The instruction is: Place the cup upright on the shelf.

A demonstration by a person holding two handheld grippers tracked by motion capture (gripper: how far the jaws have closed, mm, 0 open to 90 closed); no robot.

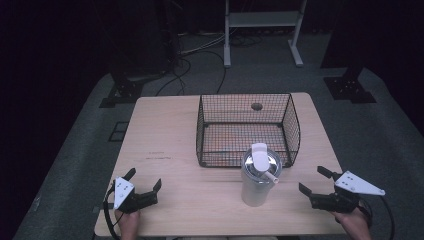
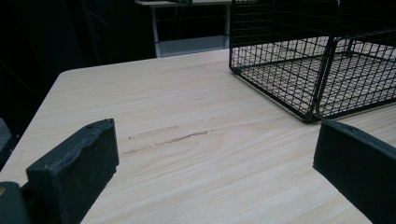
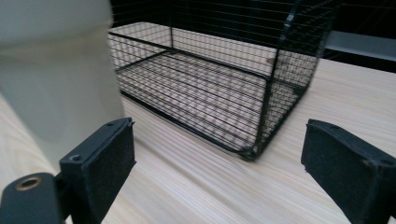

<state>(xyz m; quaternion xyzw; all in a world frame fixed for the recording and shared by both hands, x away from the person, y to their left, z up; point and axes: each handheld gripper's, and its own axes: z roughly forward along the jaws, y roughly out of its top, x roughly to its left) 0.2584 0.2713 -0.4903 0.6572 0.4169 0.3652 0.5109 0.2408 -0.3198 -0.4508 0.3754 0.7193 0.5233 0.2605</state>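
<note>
A white cylindrical tumbler [image 1: 258, 175] with a metal lid and a white flip spout stands upright on the wooden table [image 1: 170, 140], just in front of a black wire basket [image 1: 248, 128]. The basket [image 2: 308, 60] holds nothing. My left gripper [image 1: 144, 181] rests open near the table's front left corner, nothing between its jaws. At the front right my right gripper [image 1: 314, 180] is open too, to the right of the tumbler [image 3: 56, 74], which looms blurred at the left of the right gripper view, with the basket [image 3: 219, 88] beyond.
A dark scratch mark [image 2: 168, 139] runs across the tabletop left of the basket. Beyond the table lie grey carpet, cables [image 1: 200, 60] and a white metal stand [image 1: 262, 30]. Black stand bases [image 1: 350, 87] sit on the floor at both far sides.
</note>
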